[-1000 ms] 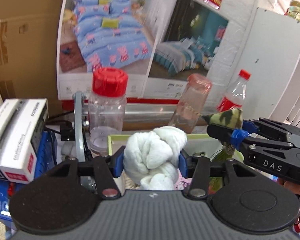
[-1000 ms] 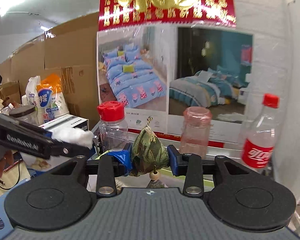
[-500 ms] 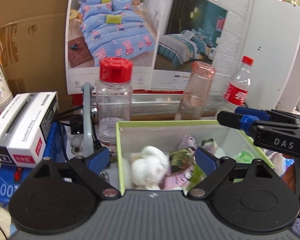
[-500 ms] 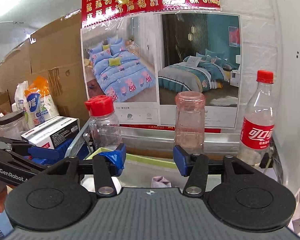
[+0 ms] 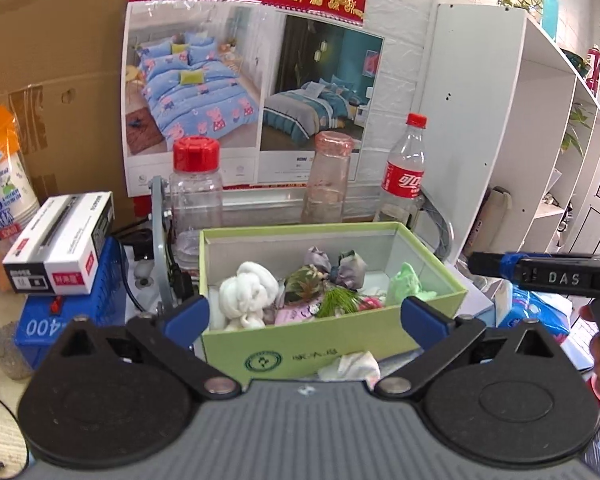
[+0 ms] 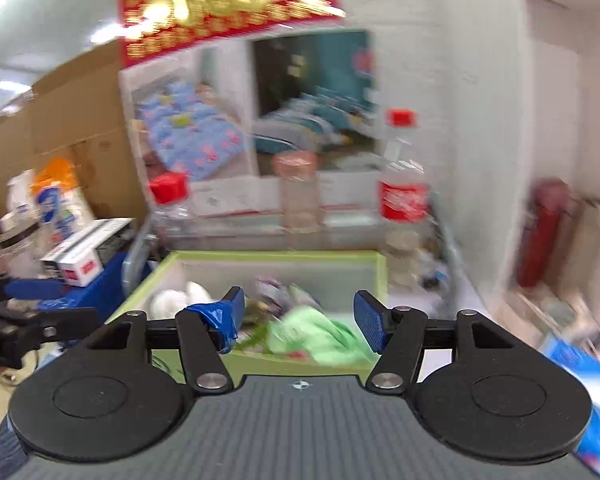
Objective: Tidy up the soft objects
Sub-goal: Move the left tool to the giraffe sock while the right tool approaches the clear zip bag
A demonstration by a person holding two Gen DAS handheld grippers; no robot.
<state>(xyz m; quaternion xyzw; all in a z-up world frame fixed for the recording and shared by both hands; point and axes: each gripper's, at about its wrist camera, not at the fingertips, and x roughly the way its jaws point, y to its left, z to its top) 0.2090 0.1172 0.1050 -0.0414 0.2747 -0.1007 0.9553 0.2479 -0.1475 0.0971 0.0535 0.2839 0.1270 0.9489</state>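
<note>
White knotted cloth (image 5: pixel 249 289) and camouflage pouch (image 5: pixel 303 285) lie inside green box (image 5: pixel 308 346).

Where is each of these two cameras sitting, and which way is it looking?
Left wrist: rides on the left gripper, looking forward and down into the green box; its jaws are opening, nothing between; the right gripper pokes in.
Right wrist: rides on the right gripper, facing the same box, blurred; jaws opening, empty.
Shared: box, white knotted cloth, cola bottle, bedding poster.
</note>
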